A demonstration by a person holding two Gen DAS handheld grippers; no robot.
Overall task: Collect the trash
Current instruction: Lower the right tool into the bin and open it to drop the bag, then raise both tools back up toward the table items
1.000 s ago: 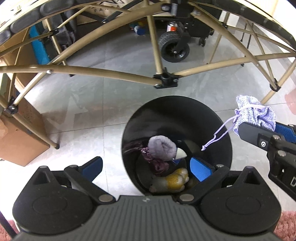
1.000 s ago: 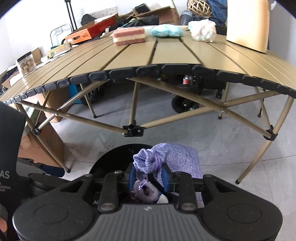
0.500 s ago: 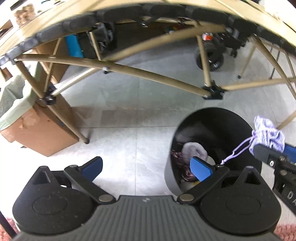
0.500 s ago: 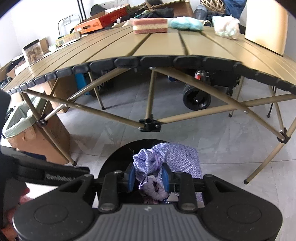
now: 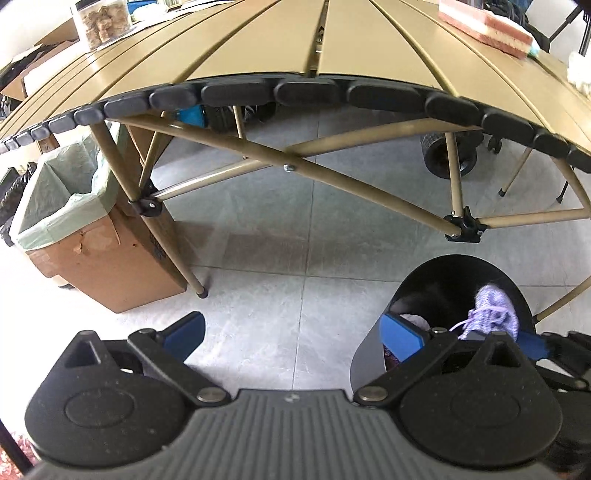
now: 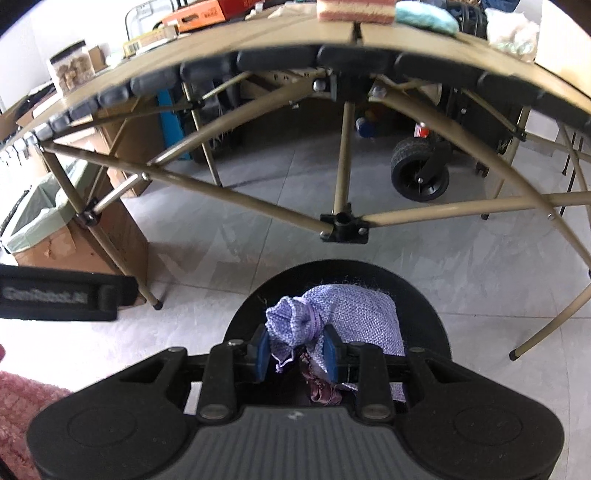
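Note:
A black round bin (image 6: 424, 314) stands on the grey tiled floor in front of the folding table. My right gripper (image 6: 297, 350) is shut on the neck of a lilac drawstring pouch (image 6: 354, 317), which hangs over the bin's mouth. Dark purple cloth (image 6: 321, 387) lies inside the bin below it. In the left wrist view the same bin (image 5: 369, 354) is at the lower right, with the pouch (image 5: 491, 314) and the right gripper's blue pad over it. My left gripper (image 5: 291, 332) is open and holds nothing, off to the bin's left above bare tiles.
The tan slatted folding table (image 5: 332, 48) with crossed legs spans the view; a pink sponge (image 6: 354, 11), a teal cloth (image 6: 424, 16) and a jar (image 5: 101, 20) lie on it. A lined cardboard box (image 5: 92, 254) stands at the left. A wheeled cart (image 6: 421, 177) sits under the table. Pink rug (image 6: 22, 402) at bottom left.
My left gripper has swung left and up, away from the bin, which slid to its view's lower right. The right gripper has dropped closer over the bin with the pouch still gripped.

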